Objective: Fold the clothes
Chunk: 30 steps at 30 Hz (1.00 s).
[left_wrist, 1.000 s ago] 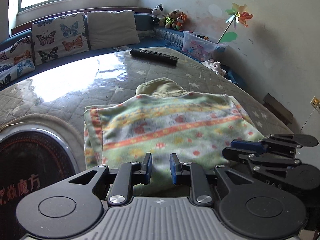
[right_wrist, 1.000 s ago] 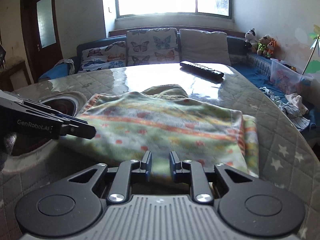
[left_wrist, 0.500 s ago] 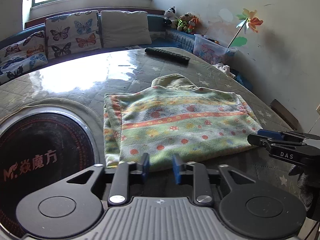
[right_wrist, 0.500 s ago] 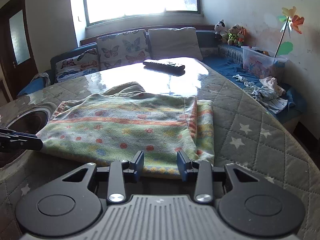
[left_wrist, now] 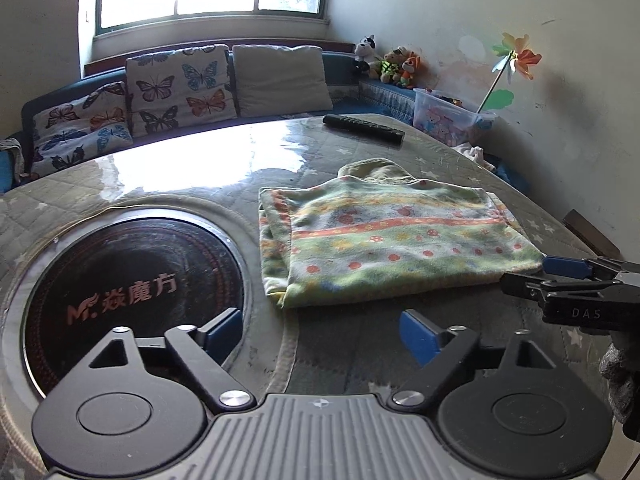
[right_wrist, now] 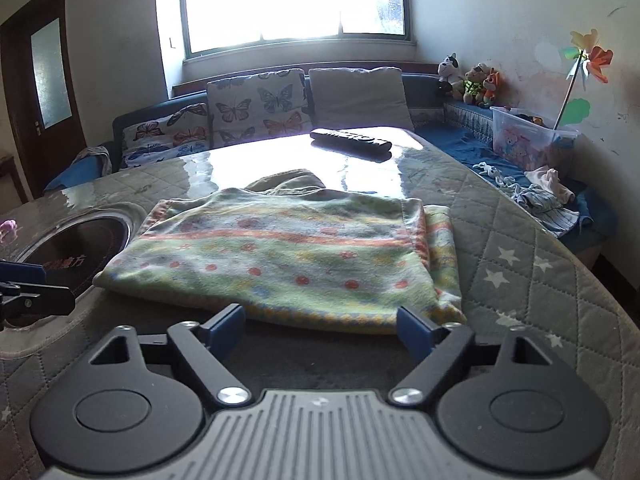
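Observation:
A green fleece garment [left_wrist: 392, 240] with orange stripes and red dots lies folded flat on the quilted table; it also shows in the right wrist view [right_wrist: 288, 256]. An olive piece [left_wrist: 376, 170] sticks out from under its far edge. My left gripper [left_wrist: 322, 334] is open and empty, a short way back from the garment's near left corner. My right gripper [right_wrist: 320, 324] is open and empty, just before the garment's near edge. The right gripper also shows in the left wrist view [left_wrist: 560, 276], by the garment's right corner.
A round black cooktop [left_wrist: 132, 280] is set into the table left of the garment. A black remote [left_wrist: 362, 128] lies at the far side. A sofa with cushions [left_wrist: 180, 88] runs behind. A clear toy box [right_wrist: 528, 140] and loose clothes [right_wrist: 536, 196] sit right.
Both grippers let go of the garment's near edge, opened wide and drew back. The garment now lies flat on the table.

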Each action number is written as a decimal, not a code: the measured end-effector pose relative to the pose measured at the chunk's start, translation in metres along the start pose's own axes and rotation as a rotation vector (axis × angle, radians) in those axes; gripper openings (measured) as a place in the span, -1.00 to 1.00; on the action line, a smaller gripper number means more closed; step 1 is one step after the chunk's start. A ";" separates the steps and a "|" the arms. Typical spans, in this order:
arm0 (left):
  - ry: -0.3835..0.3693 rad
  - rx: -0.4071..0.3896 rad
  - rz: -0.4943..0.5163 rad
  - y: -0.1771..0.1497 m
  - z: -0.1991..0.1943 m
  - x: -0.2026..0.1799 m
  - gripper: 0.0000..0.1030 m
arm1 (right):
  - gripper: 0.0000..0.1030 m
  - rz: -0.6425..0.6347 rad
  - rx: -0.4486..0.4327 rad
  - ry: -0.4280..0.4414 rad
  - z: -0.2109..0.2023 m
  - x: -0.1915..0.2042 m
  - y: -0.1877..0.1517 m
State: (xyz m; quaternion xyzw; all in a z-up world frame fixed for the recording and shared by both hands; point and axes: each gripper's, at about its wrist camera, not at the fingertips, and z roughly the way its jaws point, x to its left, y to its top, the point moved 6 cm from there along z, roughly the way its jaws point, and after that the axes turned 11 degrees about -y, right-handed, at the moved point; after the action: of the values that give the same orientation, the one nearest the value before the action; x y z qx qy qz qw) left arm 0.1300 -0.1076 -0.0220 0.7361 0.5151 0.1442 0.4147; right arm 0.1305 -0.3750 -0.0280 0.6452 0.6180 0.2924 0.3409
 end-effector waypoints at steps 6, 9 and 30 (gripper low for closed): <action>0.020 -0.039 0.002 -0.010 -0.017 -0.002 1.00 | 0.98 -0.017 -0.003 -0.019 -0.010 0.012 -0.011; 0.028 -0.054 0.003 -0.014 -0.024 -0.003 1.00 | 1.00 -0.008 -0.007 -0.029 -0.015 0.015 -0.016; 0.068 -0.063 0.014 -0.042 -0.044 -0.013 1.00 | 1.00 -0.005 -0.003 -0.079 -0.038 0.032 -0.040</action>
State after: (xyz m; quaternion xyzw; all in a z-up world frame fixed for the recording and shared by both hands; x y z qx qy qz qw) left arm 0.0698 -0.0932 -0.0237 0.7211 0.5188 0.1882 0.4188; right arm 0.0779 -0.3401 -0.0386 0.6543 0.6053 0.2666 0.3667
